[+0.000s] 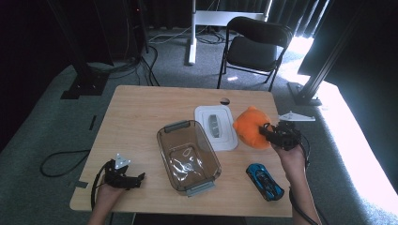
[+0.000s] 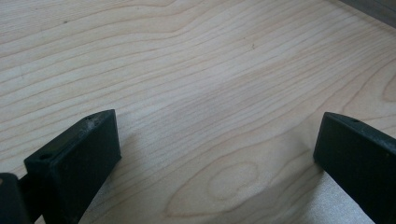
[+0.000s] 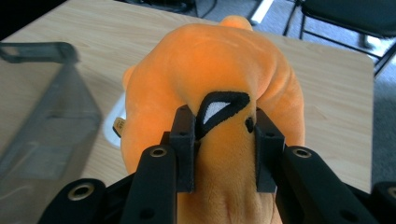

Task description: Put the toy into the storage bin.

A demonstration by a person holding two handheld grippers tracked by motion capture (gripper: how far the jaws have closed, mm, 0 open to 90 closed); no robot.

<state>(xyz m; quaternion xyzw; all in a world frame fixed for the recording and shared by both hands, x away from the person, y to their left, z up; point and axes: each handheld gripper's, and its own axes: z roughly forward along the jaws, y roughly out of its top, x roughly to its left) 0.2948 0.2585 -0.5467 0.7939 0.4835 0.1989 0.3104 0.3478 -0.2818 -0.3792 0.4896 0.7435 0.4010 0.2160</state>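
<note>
From my station the high view is uneven: hard daylight pours in from the far right and burns the floor (image 1: 356, 140) there to plain white, while the left and far corners sink into black. The counter (image 1: 141, 117) is evenly lit, with soft shadows. I see pale glare on the clear container (image 1: 187, 157). In the left gripper view the wood grain is sharp and the near jaws slightly soft. In the right gripper view the orange plush (image 3: 219, 60) is crisp, the container at left blurred.
</note>
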